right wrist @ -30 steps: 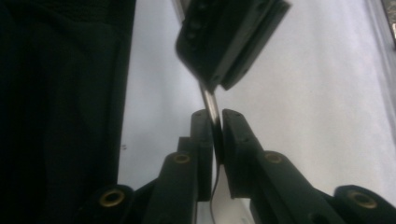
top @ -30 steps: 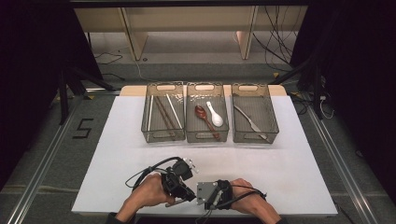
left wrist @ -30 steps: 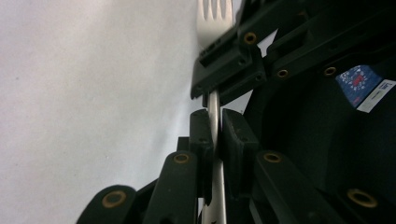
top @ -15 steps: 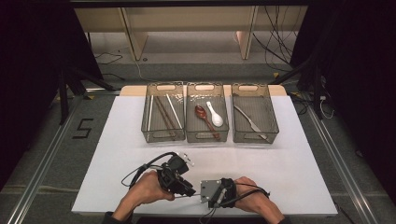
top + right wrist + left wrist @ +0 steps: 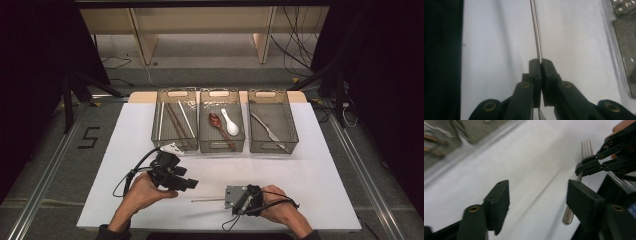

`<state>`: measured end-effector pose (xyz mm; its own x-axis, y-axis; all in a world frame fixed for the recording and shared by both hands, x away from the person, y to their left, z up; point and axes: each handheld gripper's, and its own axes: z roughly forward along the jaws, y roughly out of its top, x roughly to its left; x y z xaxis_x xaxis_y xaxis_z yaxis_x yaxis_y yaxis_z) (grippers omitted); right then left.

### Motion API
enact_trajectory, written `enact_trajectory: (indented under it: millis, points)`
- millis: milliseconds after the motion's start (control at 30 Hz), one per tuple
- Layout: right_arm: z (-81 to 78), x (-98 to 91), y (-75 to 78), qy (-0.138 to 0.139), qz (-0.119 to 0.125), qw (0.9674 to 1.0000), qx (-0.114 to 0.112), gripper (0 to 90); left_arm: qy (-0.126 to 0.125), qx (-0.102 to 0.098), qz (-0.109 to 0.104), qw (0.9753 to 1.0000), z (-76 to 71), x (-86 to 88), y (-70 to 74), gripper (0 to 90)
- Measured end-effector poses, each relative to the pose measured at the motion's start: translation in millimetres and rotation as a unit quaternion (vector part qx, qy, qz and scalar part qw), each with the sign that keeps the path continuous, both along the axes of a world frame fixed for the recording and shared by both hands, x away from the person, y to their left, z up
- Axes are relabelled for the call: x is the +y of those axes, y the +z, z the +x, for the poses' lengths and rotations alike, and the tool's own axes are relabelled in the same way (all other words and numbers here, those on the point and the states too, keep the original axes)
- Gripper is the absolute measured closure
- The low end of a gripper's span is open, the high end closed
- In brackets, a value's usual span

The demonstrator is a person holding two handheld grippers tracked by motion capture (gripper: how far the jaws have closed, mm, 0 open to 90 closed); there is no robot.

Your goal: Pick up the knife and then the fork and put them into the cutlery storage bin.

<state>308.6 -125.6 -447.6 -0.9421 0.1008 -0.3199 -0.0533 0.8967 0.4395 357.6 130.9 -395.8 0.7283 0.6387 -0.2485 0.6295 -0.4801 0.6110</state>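
Note:
A metal fork (image 5: 207,200) lies level just above the white mat, handle pointing left. My right gripper (image 5: 227,200) is shut on it near the tines; in the right gripper view the thin handle (image 5: 535,30) runs straight out from the closed jaws (image 5: 541,62). My left gripper (image 5: 187,184) stands up and left of the handle's free end. Its jaws have just been opening and hold nothing (image 5: 537,192). In the left gripper view the fork (image 5: 586,148) shows past the right jaw, clamped by the other gripper (image 5: 591,166).
Three wire bins stand in a row at the mat's far edge: the left bin (image 5: 159,135) holds chopsticks, the middle bin (image 5: 202,135) a brown and a white spoon, the right bin (image 5: 252,137) a metal utensil. The white mat (image 5: 310,170) covers the table.
My left gripper has opened, let go of the fork's handle and drawn back to the left and away from me. The right gripper has shifted a little right, still holding the fork.

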Motion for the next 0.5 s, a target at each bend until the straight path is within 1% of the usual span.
enact_trajectory:
  millis: [33,100,133,200,267,333,367,433,500]
  points:
    - [2.0,-2.4,0.6,-0.008,0.005,1.0000,-0.004,88.3,0.008,-0.005,-0.002,1.0000,0.6,3.5,1.2,31.8]
    - [6.7,-8.6,3.4,-0.020,0.003,0.9998,-0.007,88.2,0.018,-0.013,-0.012,0.9997,1.7,10.0,2.7,29.0]
    - [9.1,-11.8,4.8,-0.029,0.007,0.9995,-0.009,88.2,0.024,-0.016,-0.016,0.9994,2.2,12.8,3.1,27.8]
    - [13.8,-18.7,8.3,-0.051,0.011,0.9986,-0.012,88.3,0.036,-0.025,-0.023,0.9988,2.8,17.5,2.8,25.3]
    - [20.2,-26.5,12.3,-0.073,0.016,0.9971,-0.016,88.3,0.045,-0.033,-0.025,0.9981,2.0,21.1,1.0,23.1]
    - [26.4,-34.4,16.5,-0.097,0.027,0.9947,-0.022,88.3,0.051,-0.038,-0.028,0.9976,0.8,24.0,-2.8,21.9]
    - [29.7,-39.0,19.3,-0.106,0.029,0.9937,-0.022,88.3,0.055,-0.037,-0.027,0.9975,0.2,25.5,-4.9,21.4]
    - [36.4,-47.4,24.7,-0.129,0.039,0.9907,-0.021,88.3,0.061,-0.042,-0.027,0.9969,-1.1,28.6,-9.4,20.1]
    - [44.0,-55.5,30.7,-0.154,0.050,0.9865,-0.025,88.2,0.071,-0.046,-0.030,0.9960,-3.4,31.5,-13.9,19.3]
